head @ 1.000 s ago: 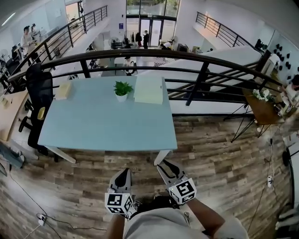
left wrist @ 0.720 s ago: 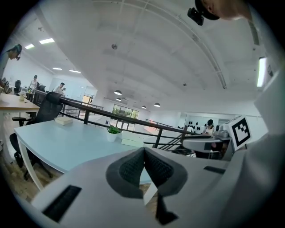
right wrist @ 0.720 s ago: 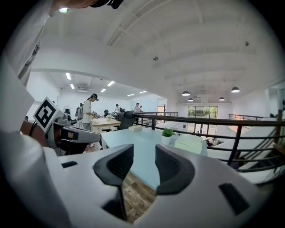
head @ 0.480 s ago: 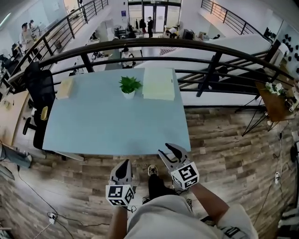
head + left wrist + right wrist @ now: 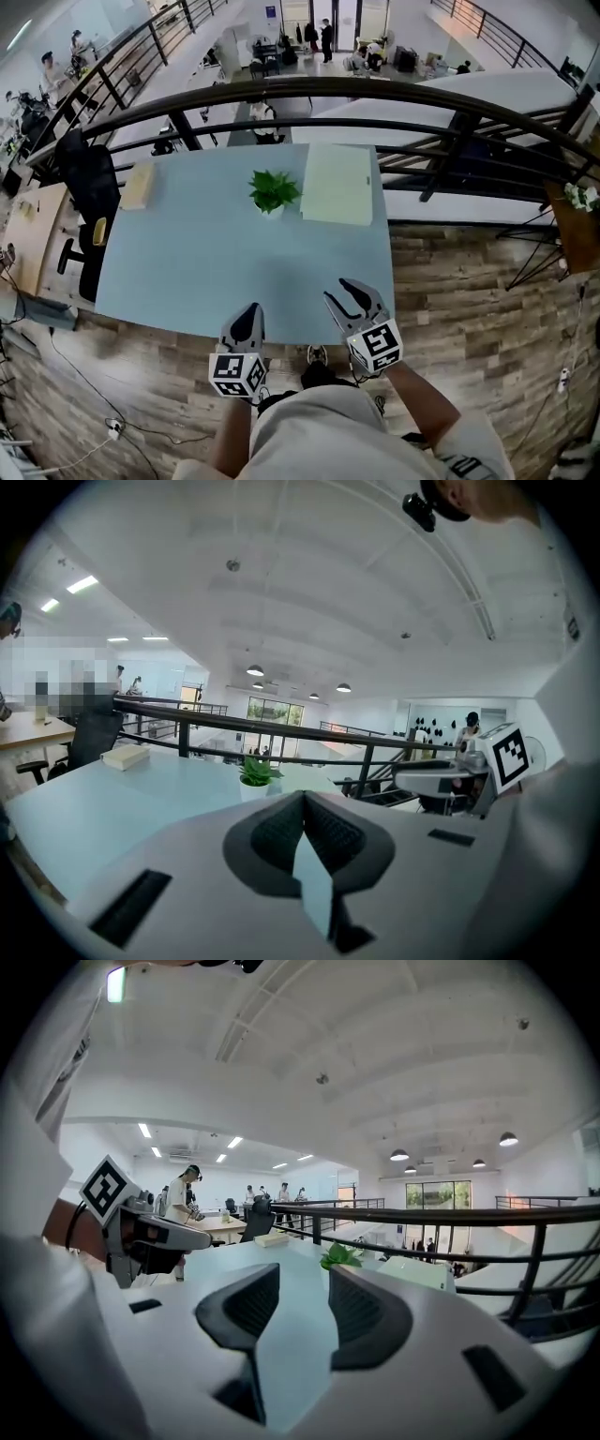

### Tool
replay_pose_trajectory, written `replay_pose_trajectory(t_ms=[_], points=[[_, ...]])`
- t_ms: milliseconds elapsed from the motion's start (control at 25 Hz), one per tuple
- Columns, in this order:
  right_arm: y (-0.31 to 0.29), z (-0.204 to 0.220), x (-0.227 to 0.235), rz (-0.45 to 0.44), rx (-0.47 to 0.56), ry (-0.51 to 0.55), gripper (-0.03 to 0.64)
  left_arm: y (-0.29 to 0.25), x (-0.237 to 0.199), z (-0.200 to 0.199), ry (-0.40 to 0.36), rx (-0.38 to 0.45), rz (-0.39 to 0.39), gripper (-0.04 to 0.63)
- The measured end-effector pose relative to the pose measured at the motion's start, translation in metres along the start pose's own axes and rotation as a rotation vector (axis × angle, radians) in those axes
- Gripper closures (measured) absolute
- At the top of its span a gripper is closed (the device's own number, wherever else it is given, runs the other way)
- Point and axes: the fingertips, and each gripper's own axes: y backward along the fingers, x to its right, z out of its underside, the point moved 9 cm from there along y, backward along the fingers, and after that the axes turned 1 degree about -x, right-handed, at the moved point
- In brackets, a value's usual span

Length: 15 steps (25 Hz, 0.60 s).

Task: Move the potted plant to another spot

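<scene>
Green potted plant [image 5: 274, 190] stands on the far side of the pale-blue table [image 5: 187, 262]. At the near edge, the left gripper [image 5: 250, 311] is closed and empty, while the right gripper [image 5: 347, 291] is narrowly parted and empty.

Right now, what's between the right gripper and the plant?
Only bare table between the right gripper and the potted plant, as the head view shows.

Bench [image 5: 187, 253]: pale blue top, wide and mostly bare.
Railing [image 5: 375, 94]: black, curving along the bench's far edge.
Pale-green pad [image 5: 337, 183]: lying flat at the far right of the bench.
Tan block [image 5: 138, 185]: far left corner, well apart from the pad.
Office chair [image 5: 86, 178]: black, just beside the bench's left edge.
Floor [image 5: 469, 300]: wood planks, and there's a cable [image 5: 112, 427] trailing at lower left.
</scene>
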Motion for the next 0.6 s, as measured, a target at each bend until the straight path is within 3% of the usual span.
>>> replay_pose_trajectory(t_ms=[600], points=[[-0.054, 0.013, 0.041, -0.046, -0.071, 0.000, 0.422, -0.059, -0.017, 0.002, 0.036, -0.073, -0.036, 0.584]])
